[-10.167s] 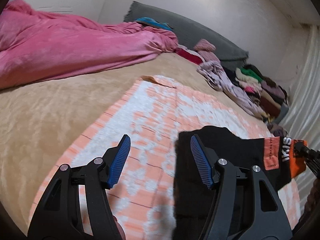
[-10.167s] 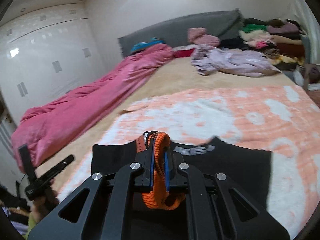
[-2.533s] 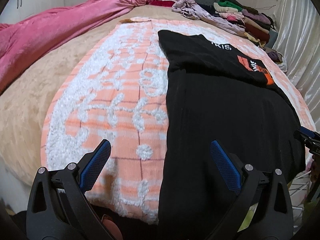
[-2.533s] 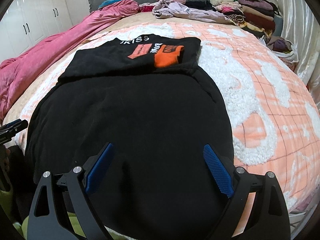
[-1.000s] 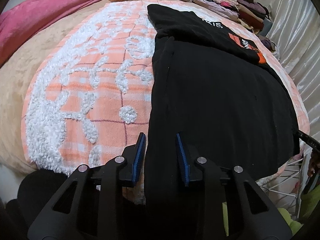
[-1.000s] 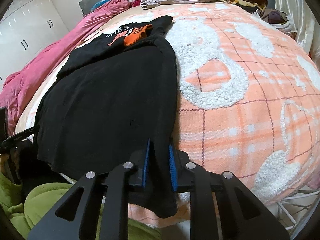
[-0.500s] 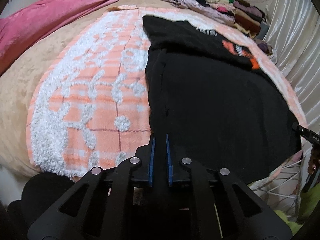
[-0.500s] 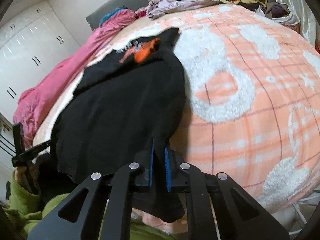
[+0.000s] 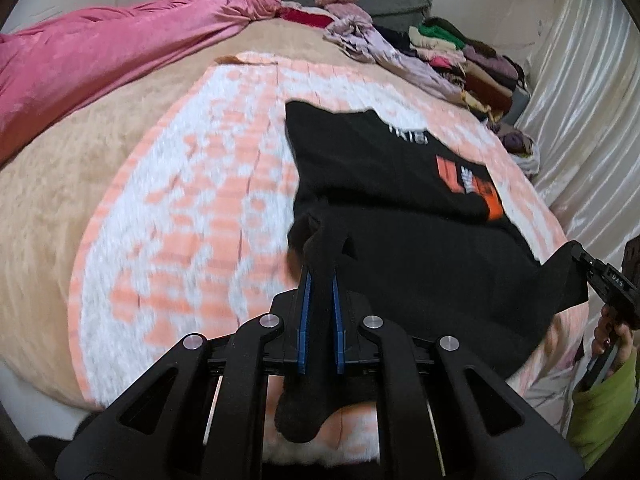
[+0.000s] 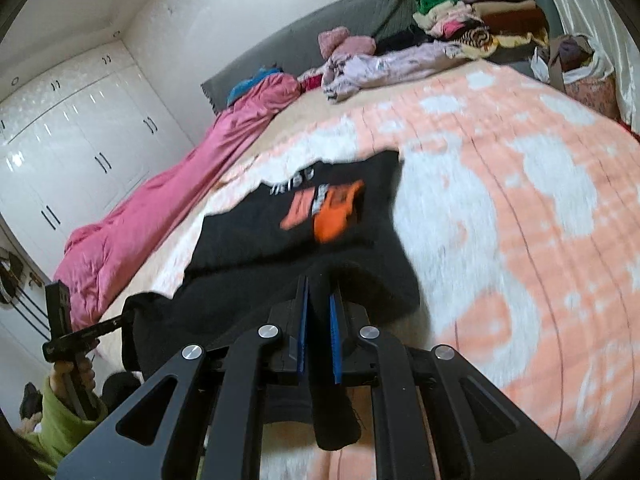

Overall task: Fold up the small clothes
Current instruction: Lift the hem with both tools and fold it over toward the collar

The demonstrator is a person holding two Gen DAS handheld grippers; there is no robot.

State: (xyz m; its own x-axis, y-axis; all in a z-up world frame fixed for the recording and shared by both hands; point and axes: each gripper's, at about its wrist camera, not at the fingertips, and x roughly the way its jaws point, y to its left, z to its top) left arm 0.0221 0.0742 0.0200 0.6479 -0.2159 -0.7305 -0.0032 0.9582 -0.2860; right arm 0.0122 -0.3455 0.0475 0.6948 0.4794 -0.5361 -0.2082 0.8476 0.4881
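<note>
Left gripper: your left gripper (image 9: pixel 320 300) was clamped on the near left corner of the black top (image 9: pixel 400 216), the blue pads pinching a bunched fold, with a tail of cloth hanging below the jaws.
Right gripper: your right gripper (image 10: pixel 318 324) was clamped on the near right corner of the same top (image 10: pixel 280 248), cloth drooping under it too.
Top: it lay on the orange-and-white blanket (image 9: pixel 180 208) toward the bed's near edge, its far part flat with the orange print (image 10: pixel 328 208) facing up, its near hem raised off the blanket between your two grippers.
Bed: a tan cover (image 9: pixel 60 168) showed beyond the blanket's left edge; a pink duvet (image 9: pixel 100 52) ran along the bed's left side.
Far end: a lilac garment (image 10: pixel 384 66) lay loose near the grey headboard (image 10: pixel 312 36), and a clothes pile (image 10: pixel 480 12) sat in the far right corner.
You: a green sleeve (image 9: pixel 604 408) showed at the right edge of the left view.
Room: white wardrobes (image 10: pixel 72 132) stood past the bed's left side.
</note>
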